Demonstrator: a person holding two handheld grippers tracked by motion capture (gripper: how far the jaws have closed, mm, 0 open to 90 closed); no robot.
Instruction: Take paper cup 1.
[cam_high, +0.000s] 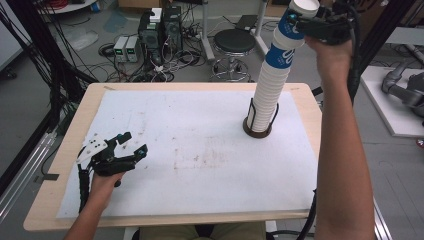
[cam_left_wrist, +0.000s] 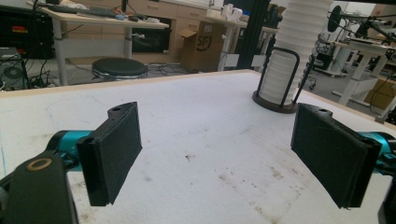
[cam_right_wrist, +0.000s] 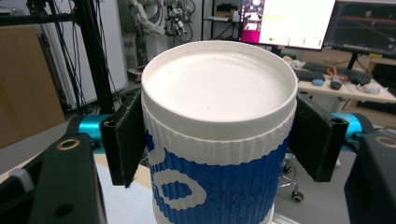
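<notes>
Left gripper (cam_high: 131, 142): rests near the table's near-left corner, jaws spread wide with nothing between them; in the left gripper view only stained white mat shows between the pads.
Right gripper (cam_high: 300, 19): raised high at the far right, jaws closed against the two sides of the top cup (cam_right_wrist: 219, 126), just under its rim.
Grip advice: the pads sit on the ribbed white band near the rim, where the wall is stiffest; I judge a light squeeze enough, since a harder one could dent the paper.
Top cup: upside down, white base facing up, blue print on its side, capping the cup stack (cam_high: 270, 85).
Cup stack: tall and leaning to the right towards the raised hand, its foot inside the dark wire holder (cam_high: 259, 126) at the far right of the table (cam_high: 70, 150).
Lift advice: pull along the stack's own lean rather than sideways, so a single cup slips free and the holder does not tip.
Spare hand: the left gripper is well apart from the holder; bringing it across to steady the lower cups would probably help.
</notes>
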